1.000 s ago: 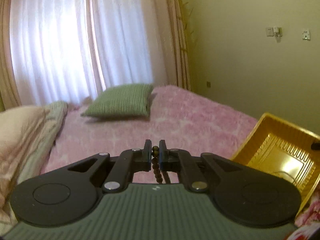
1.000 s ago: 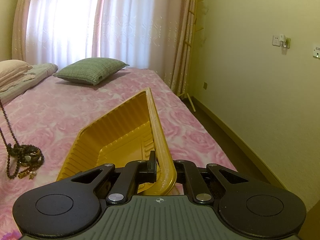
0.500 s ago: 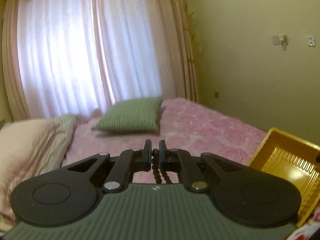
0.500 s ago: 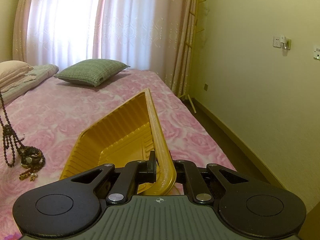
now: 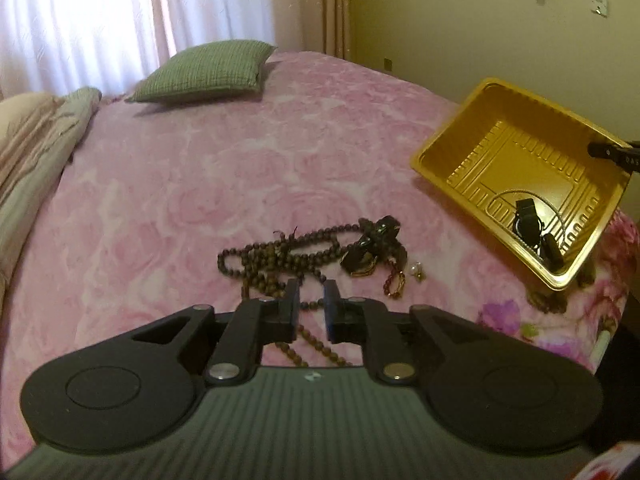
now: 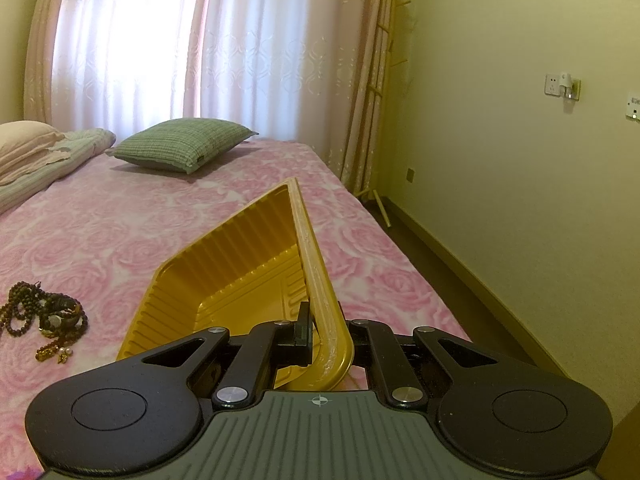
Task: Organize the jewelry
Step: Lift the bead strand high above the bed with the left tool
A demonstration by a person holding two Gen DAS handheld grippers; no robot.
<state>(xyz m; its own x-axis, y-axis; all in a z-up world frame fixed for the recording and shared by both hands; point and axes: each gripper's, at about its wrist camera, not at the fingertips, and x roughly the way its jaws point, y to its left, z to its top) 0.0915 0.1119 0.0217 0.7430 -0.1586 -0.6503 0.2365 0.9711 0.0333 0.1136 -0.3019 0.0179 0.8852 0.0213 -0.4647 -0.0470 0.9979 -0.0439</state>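
A long strand of brown beads (image 5: 276,256) lies in loops on the pink bedspread, tangled with a dark bracelet (image 5: 372,244) and a small red bead bracelet (image 5: 394,282). My left gripper (image 5: 311,292) hovers just above the near end of the strand. Its jaws are opening, and beads lie under the gap without being pressed. My right gripper (image 6: 326,322) is shut on the rim of the yellow tray (image 6: 240,264), tilting it up on the bed. In the left wrist view the tray (image 5: 500,152) holds a black watch (image 5: 528,224). The jewelry pile (image 6: 48,316) lies left of the tray.
A green pillow (image 5: 204,70) and a folded quilt (image 5: 36,152) sit at the far end of the bed. The bed's right edge drops to the floor along the yellow wall (image 6: 520,200). A wooden rack (image 6: 380,92) leans by the curtains.
My left gripper has dropped and tipped toward the bed. The bead strand that hung from its shut jaws now lies on the bedspread, and the jaws have parted. The right gripper and tray stayed put.
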